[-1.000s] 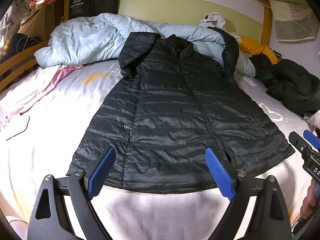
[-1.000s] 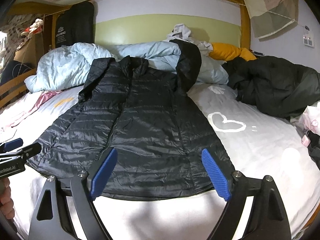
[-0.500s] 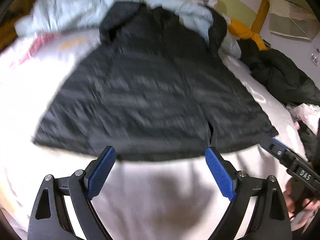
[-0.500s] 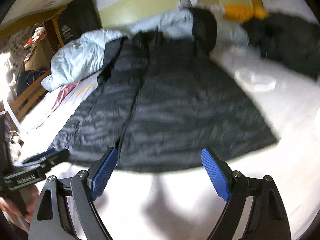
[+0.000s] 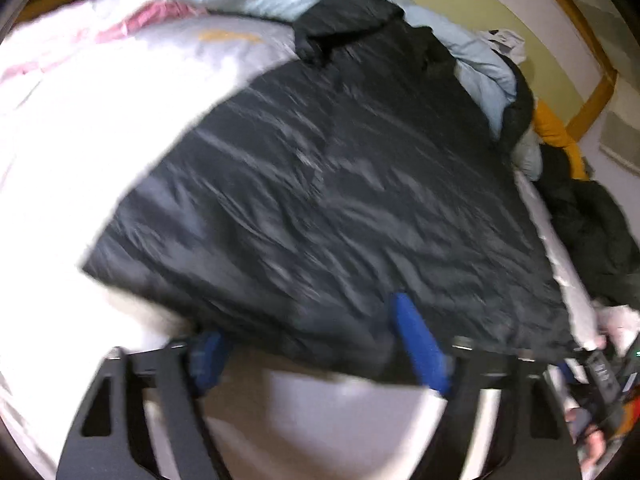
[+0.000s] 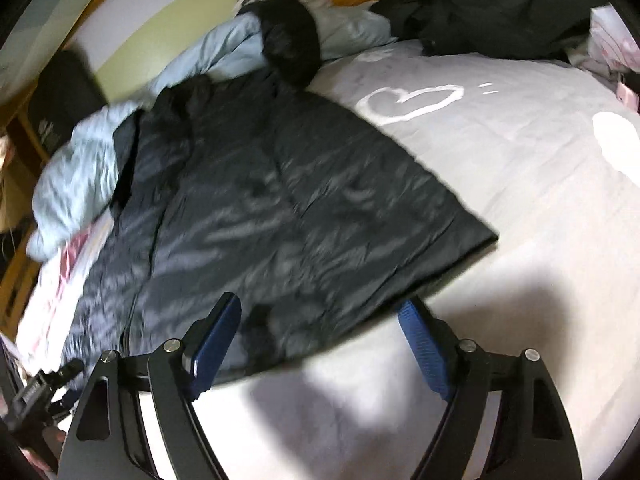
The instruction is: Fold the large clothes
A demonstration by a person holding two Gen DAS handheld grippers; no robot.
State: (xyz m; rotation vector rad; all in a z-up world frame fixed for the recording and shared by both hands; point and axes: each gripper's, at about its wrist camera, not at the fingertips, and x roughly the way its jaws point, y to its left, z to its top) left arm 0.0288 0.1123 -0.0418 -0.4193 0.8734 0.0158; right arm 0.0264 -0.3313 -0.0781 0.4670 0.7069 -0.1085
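Looking at a black puffer coat (image 5: 328,208) spread flat on the white bed (image 6: 500,184), collar toward 12 o'clock, hem at 6. Left tongs (image 5: 316,344) closing over the hem, cloth between the pads; can't tell if pinched yet. Right tongs (image 6: 320,344) spread wide, narrowing a bit, straddling the hem corner. Could easily nip just the slick top layer, or snag the sheet too.

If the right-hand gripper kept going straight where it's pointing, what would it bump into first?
Most likely the hem of the black puffer jacket, which lies between the fingers of the right gripper, spread on the white bedsheet. The picture is blurred, so depth is uncertain.
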